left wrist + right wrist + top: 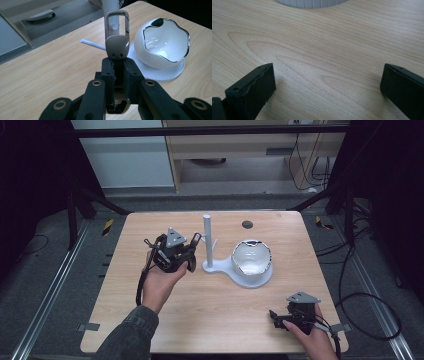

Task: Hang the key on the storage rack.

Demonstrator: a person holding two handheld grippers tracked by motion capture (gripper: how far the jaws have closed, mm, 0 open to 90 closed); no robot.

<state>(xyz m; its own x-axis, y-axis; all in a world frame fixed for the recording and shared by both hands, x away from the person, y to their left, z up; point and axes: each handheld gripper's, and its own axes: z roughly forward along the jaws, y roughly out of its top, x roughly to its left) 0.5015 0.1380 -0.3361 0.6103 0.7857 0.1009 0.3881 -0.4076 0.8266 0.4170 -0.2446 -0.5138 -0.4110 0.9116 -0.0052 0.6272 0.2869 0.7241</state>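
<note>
Table (200,310): light wood, pale tan with darker oval grain rings (clearest in the right gripper view). Left gripper (119,65) and right gripper (281,319): black, brass-coloured rivet rings at the left one's joints, grey three-cornered plates on top. Carabiner clip (117,37): matte bronze-brown, two small dark holes near its base. Stand (209,251): white post and base. Bowl (163,43): glossy white, chrome-silver wavy rim with bright reflections inside. Small disc (247,224) at the table's far edge: dark grey, possibly black. Sleeve (127,335): dark green-grey. Floor: grey carpet, yellow-black hazard stripes (107,226) on both sides.
</note>
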